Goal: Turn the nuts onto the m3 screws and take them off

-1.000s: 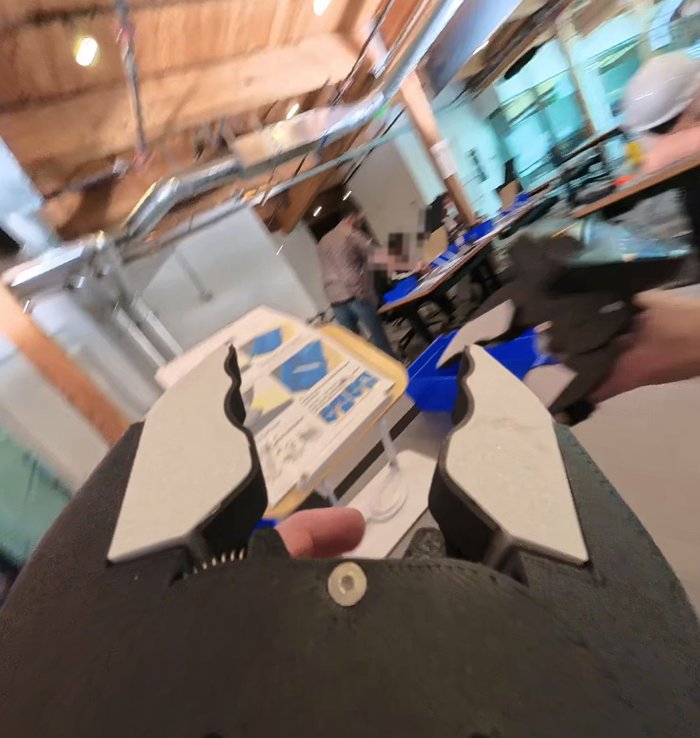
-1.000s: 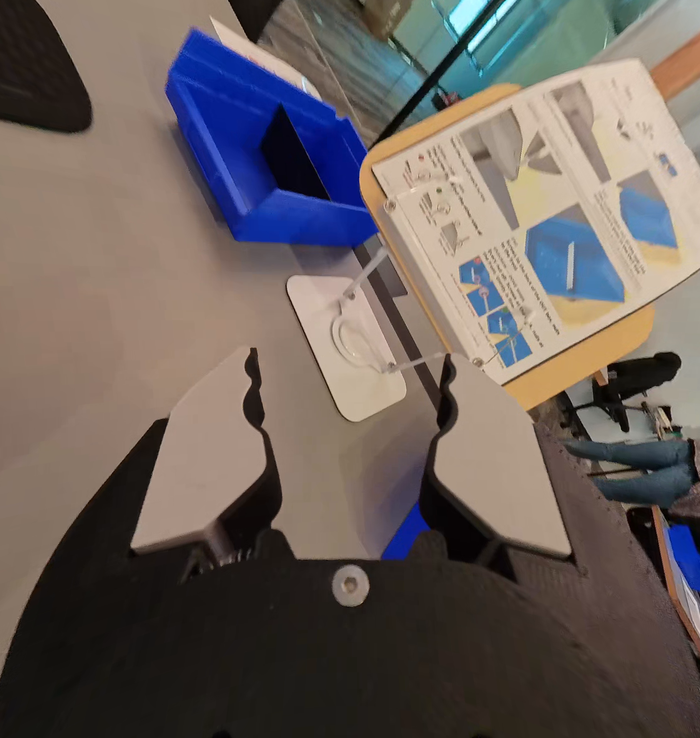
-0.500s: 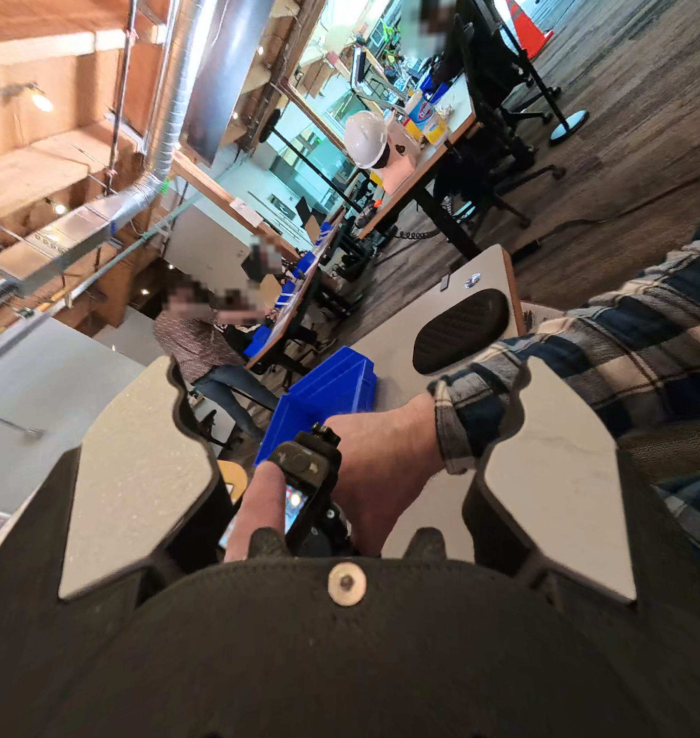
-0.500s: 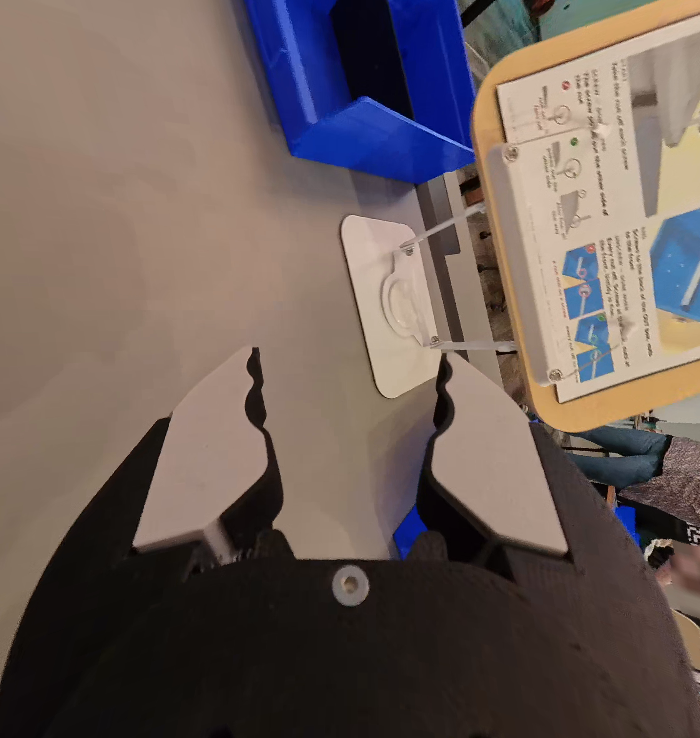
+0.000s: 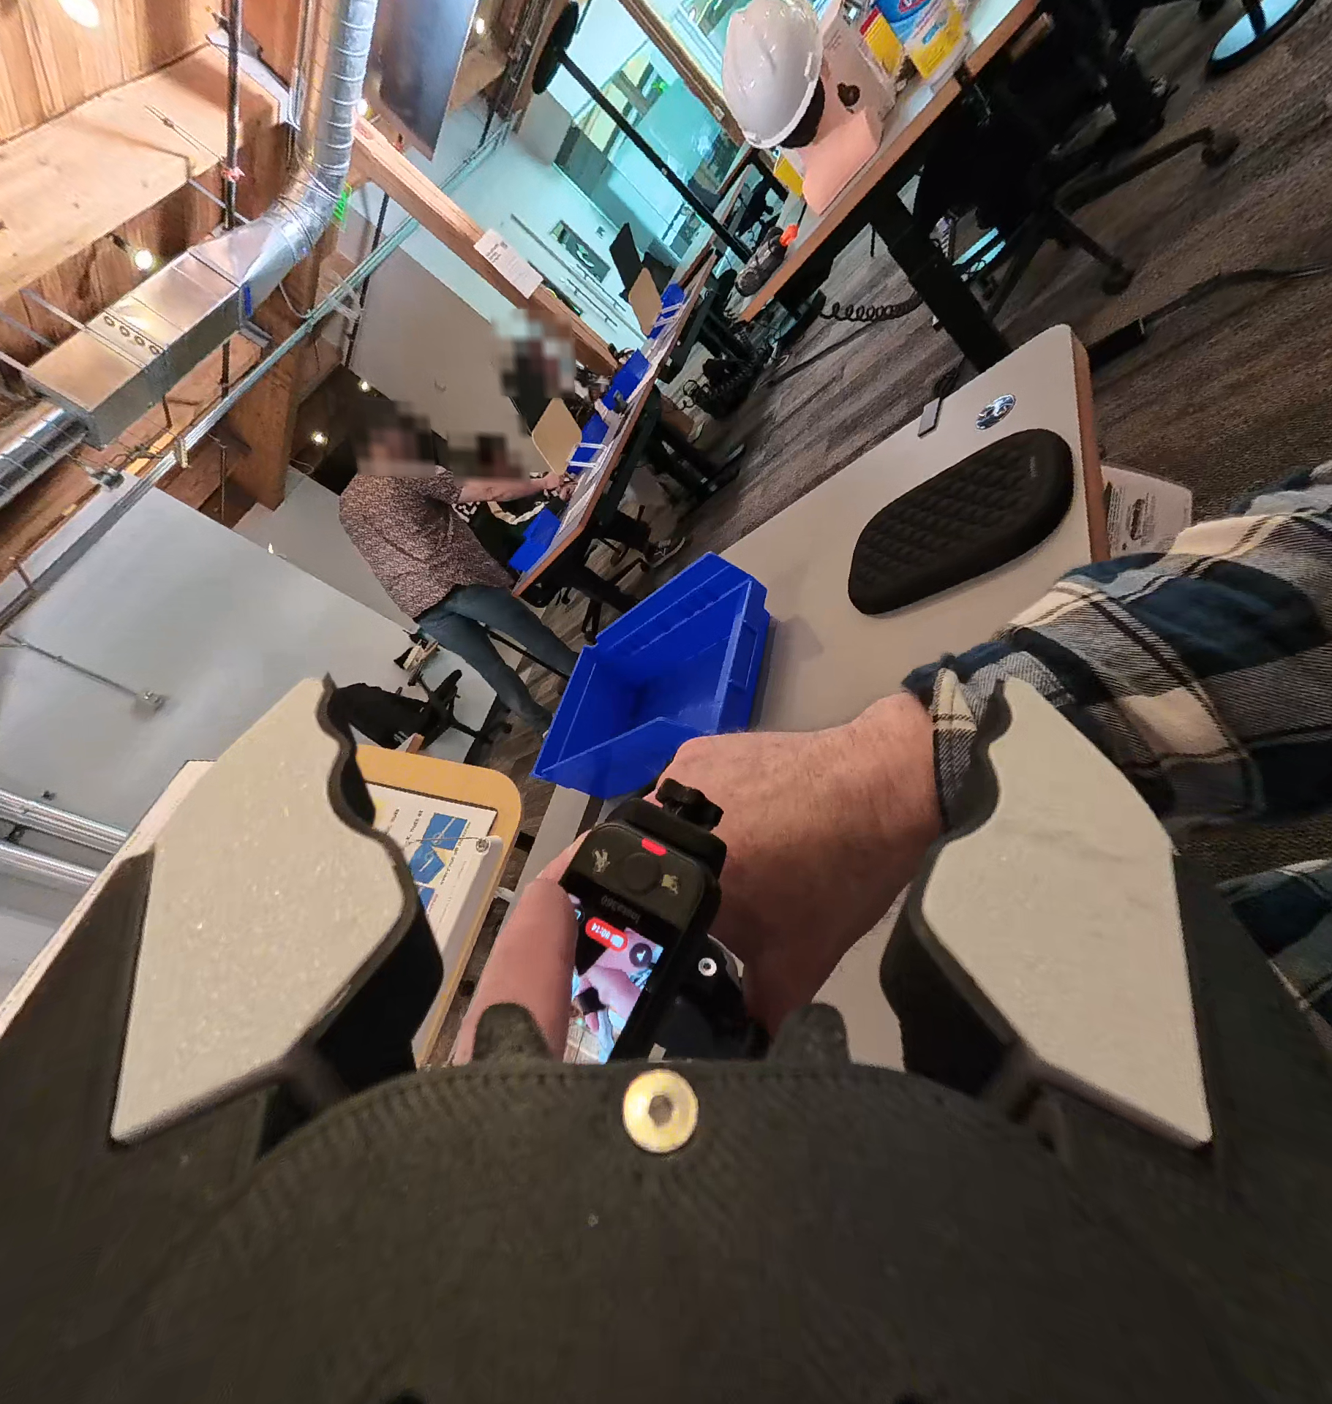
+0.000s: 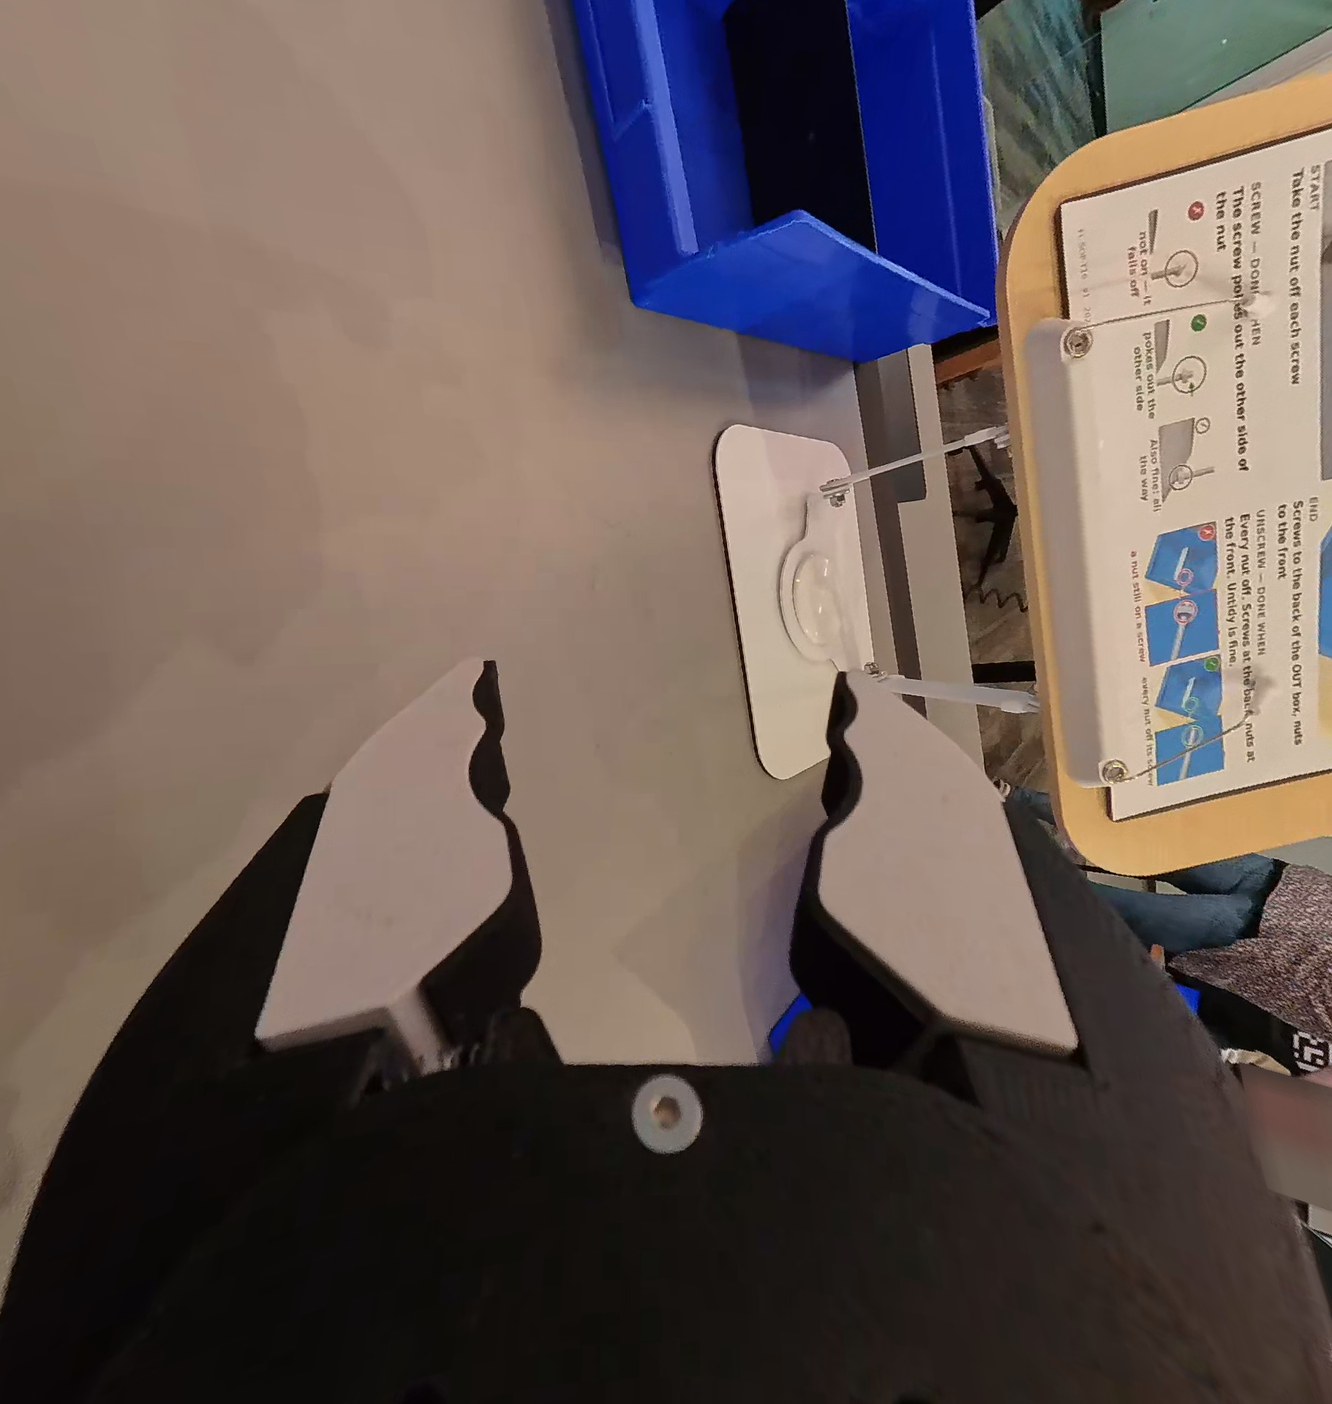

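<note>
Since prior frame: left gripper (image 5: pixel 666 687) swung toward hand (image 5: pixel 807 820), jaws spread wide, empty; right gripper (image 6: pixel 662 668) open, empty, over table (image 6: pixel 267 380); blue bin (image 6: pixel 784 190) far ahead, stand base (image 6: pixel 792 592) just right.

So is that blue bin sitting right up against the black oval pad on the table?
Apart. The left wrist view shows bare grey table between the blue bin and the black oval pad.

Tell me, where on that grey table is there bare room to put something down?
The widest free patch of the grey tabletop lies left of the blue plastic bin and the white stand base. It is crowded along the edge, where bin, base and the wooden instruction board sit close together.
</note>
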`<state>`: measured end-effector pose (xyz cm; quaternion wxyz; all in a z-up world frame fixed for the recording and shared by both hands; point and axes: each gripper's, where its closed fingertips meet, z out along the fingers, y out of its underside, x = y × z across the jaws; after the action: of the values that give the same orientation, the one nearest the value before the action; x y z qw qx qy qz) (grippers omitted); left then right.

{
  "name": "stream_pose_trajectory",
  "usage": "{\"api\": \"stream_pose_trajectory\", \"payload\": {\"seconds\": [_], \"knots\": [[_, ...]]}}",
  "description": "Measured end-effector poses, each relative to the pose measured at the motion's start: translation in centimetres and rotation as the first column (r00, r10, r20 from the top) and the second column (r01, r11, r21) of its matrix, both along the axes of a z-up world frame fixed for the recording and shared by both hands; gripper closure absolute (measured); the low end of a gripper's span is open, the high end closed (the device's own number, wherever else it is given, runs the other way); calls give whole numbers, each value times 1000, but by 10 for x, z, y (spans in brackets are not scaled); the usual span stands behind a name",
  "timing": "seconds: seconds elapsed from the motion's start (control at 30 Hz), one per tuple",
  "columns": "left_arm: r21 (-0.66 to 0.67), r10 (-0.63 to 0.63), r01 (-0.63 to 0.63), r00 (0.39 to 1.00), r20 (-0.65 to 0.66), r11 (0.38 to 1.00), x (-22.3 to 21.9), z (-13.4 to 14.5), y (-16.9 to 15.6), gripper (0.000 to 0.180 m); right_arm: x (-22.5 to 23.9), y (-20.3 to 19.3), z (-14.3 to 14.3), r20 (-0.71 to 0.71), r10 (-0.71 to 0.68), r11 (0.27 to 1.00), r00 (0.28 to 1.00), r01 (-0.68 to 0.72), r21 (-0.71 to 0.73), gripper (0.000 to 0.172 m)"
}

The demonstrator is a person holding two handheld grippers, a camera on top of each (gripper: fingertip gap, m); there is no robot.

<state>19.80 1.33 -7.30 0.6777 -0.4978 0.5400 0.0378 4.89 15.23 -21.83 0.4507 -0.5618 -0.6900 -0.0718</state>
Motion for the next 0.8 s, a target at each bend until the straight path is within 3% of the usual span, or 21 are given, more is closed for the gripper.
{"api": "stream_pose_trajectory", "payload": {"seconds": [0.43,0.8], "knots": [[-45,72,-74,996,-53,996,-4,-16,16,34,-1,0,-5,18,-8,1000,1000,9,-11,88],[34,59,-59,998,10,998,-17,19,-2,34,3,1,2,-8,-12,1000,1000,12,-12,90]]}}
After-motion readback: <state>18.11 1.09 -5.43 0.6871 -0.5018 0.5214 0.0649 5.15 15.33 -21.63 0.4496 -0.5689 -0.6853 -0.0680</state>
